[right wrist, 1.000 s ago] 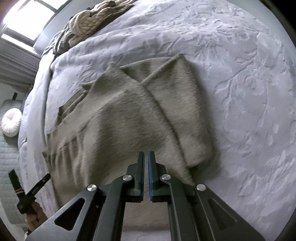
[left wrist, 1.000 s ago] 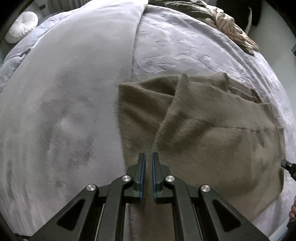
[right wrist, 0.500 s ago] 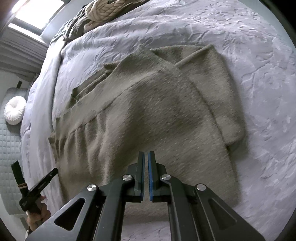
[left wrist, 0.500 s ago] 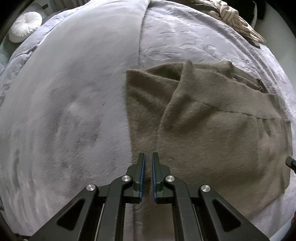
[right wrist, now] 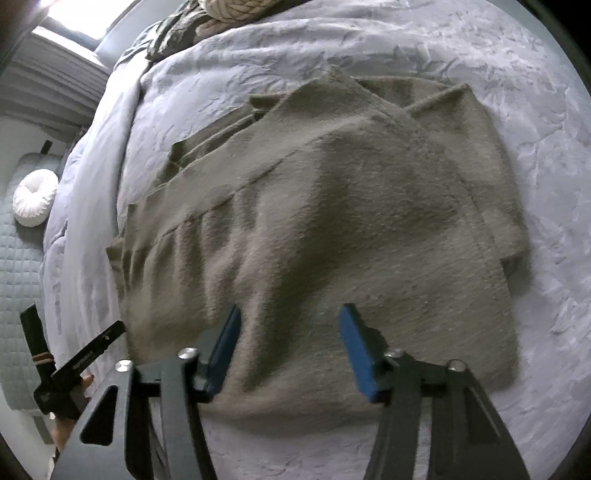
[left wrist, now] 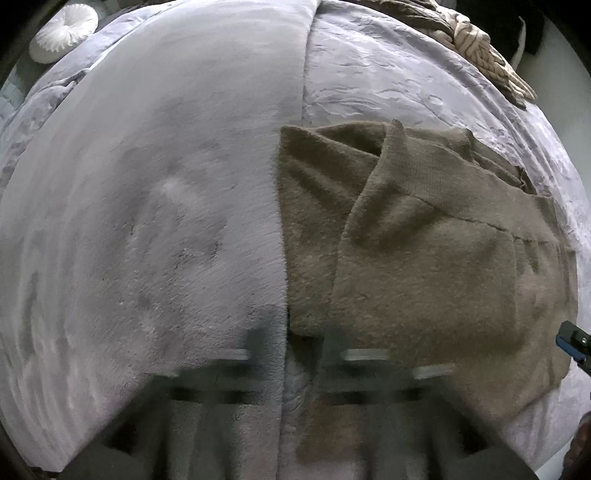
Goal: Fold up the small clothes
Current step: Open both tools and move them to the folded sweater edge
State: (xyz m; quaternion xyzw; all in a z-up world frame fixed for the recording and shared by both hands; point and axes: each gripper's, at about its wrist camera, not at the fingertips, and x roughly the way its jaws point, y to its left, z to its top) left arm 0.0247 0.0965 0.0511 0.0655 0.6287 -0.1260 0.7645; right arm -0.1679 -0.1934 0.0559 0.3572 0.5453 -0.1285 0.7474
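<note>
left wrist view: the brown knit garment lies spread on the bed, over the seam where the smooth grey blanket meets the textured grey quilt. its near left flap is folded inward over the body, and the collar end points away from the camera. the left hand-held gripper is badly motion-blurred at the bottom of the frame, above the garment's near left edge; its fingers look apart, but i cannot tell for sure how wide they stand. a blue-tipped bit of the right hand-held gripper pokes in at the right edge, just beside the garment's right hem. a white round cushion sits at the far top left, and a cream braided throw lies at the far top right of the bed.

right wrist view: the same garment fills the middle of the frame, flat on the quilt, one flap crossing the other near the collar. the right hand-held gripper hangs over the garment's near edge with its blue-padded fingers spread wide, nothing between them. the left hand-held gripper shows at lower left, beside the garment's far hem, seen side-on. the round cushion rests at the left, off the bed.
</note>
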